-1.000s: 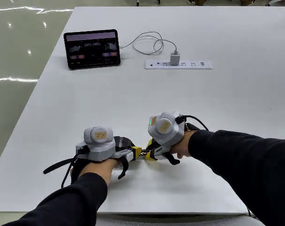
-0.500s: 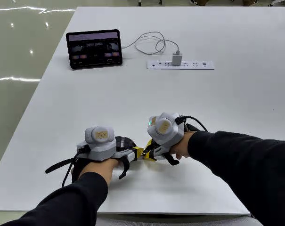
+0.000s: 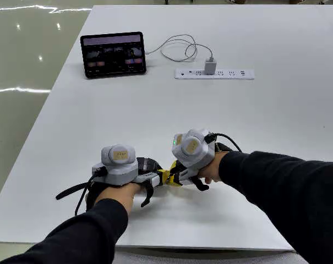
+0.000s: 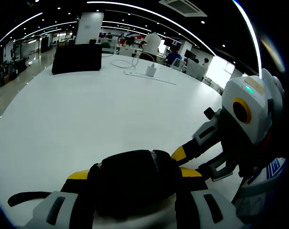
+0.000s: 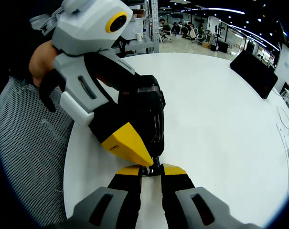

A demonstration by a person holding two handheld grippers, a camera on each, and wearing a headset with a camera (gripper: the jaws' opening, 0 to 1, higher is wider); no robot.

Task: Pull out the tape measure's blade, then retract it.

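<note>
The tape measure point(image 5: 145, 112), a black case, is clamped between the yellow-tipped jaws of the left gripper point(image 3: 153, 172) and is held just above the near part of the white table point(image 3: 249, 115). In the left gripper view, the case is seen wedged between the two jaws, and most of the table surface just ahead is blocked by it. The right gripper point(image 5: 151, 171) is brought in from the right, and its jaws are pinched together on the blade tip point(image 5: 151, 166), a small metal piece right at the mouth of the case. Almost no blade is seen drawn out; the two grippers are nearly touching. In the right gripper view, one yellow fingertip point(image 5: 127, 143) of the left gripper is laid across the case just above the right jaws, so the slot itself is partly hidden.

Well apart, at the far side of the table, a dark tablet point(image 3: 113, 54) is propped up. To its right, a white power strip point(image 3: 214, 73) is laid flat, with a charger point(image 3: 210, 67) plugged into it and a looped white cable point(image 3: 177, 49) running toward the tablet. A grey mesh surface point(image 5: 29, 167) is seen below the table's near edge.
</note>
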